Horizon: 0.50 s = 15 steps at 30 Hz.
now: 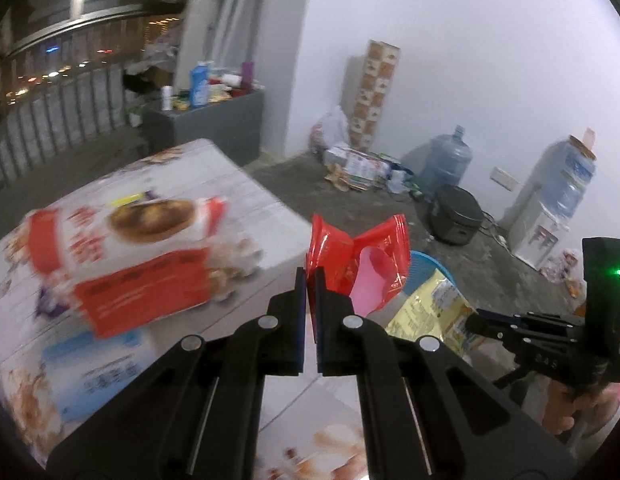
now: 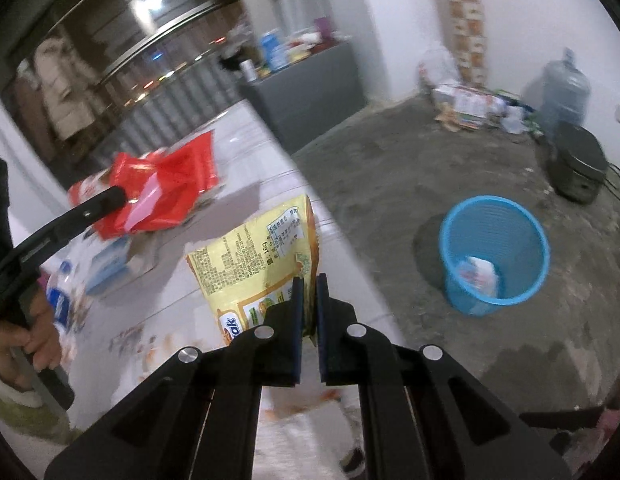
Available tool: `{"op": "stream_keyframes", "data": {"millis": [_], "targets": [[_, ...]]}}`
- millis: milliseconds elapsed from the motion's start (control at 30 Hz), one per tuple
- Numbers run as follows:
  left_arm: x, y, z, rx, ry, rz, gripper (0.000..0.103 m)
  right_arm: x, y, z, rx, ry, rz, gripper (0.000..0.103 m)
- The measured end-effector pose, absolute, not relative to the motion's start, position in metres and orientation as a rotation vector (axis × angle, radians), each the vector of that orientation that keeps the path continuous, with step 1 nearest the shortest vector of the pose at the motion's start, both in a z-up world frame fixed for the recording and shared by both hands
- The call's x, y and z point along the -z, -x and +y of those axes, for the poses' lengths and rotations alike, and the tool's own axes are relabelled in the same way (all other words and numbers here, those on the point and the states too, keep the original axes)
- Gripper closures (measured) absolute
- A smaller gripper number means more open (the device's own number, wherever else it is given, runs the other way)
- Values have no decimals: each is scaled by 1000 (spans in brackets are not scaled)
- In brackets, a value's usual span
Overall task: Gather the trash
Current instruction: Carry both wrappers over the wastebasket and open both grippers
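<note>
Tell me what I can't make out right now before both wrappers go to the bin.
- Blue basket: in the left wrist view only a sliver shows behind the red wrapper and yellow packet.
- Basket contents: right wrist view, too small to identify.
- Boxes on the table: left wrist view, motion blur, print unreadable.
- Yellow packet's brand: right wrist view, cut off by the right hand-held gripper.

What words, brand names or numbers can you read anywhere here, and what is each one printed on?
"16g": on the crinkly yellow plastic snack packet pinched in the right gripper.
"...ak": tail of a brand logo, same packet's lower corner; the rest is hidden.
Fine print on that packet: too small.
Large characters on the red-and-white cardboard food box: blurred.
Shiny red foil wrapper in the left gripper: nothing legible.
</note>
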State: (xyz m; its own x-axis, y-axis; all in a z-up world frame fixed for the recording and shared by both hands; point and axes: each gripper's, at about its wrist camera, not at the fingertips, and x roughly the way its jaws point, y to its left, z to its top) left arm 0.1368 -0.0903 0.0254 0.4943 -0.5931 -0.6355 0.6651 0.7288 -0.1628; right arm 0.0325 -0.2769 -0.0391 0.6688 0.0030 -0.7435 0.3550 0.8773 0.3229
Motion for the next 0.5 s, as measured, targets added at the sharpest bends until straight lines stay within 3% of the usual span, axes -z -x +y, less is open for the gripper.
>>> {"op": "stream_keyframes", "data": {"millis": [233, 500], "targets": [[-34, -149, -177, 895, -193, 755, 101, 57, -4, -351, 472, -536, 823, 97], [6, -163, -290, 994, -299, 892, 101, 98, 26, -443, 715, -663, 825, 97]]}}
